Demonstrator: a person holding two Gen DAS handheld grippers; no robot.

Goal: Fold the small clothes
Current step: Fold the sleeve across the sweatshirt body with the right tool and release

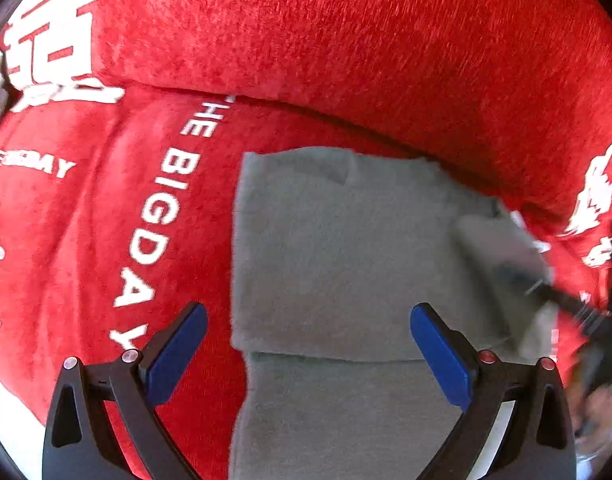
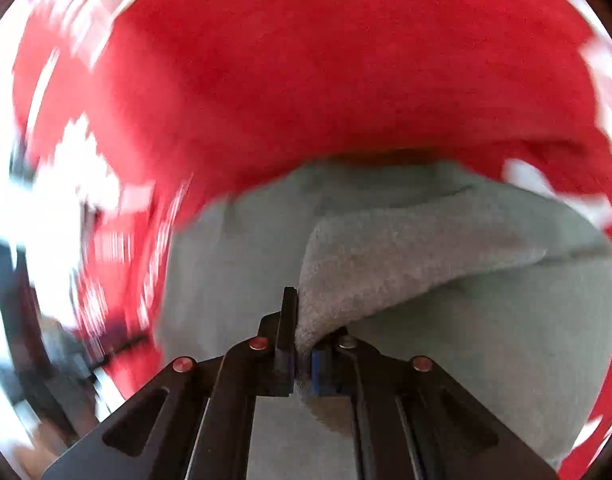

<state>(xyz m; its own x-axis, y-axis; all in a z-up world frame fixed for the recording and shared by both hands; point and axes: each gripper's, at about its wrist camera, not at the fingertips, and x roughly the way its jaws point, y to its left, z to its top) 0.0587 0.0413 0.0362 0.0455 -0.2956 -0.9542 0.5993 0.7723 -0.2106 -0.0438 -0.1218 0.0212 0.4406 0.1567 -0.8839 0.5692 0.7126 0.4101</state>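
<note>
A grey fleece garment (image 1: pixel 338 248) lies partly folded on a red plush cover (image 1: pixel 346 40) with white lettering. My left gripper (image 1: pixel 308 320) is open and empty, hovering over the garment's near part, its blue pads (image 1: pixel 178 356) spread wide. My right gripper (image 2: pixel 302 344) is shut on a corner of the grey garment (image 2: pixel 386 264) and lifts that flap above the rest of the cloth. In the left wrist view the right gripper (image 1: pixel 562 300) shows blurred at the garment's right edge.
The red cover rises into a thick padded ridge (image 1: pixel 386 60) behind the garment. White lettering "THE BIG DAY" (image 1: pixel 158 220) runs left of the garment. The right wrist view is motion-blurred at its left side.
</note>
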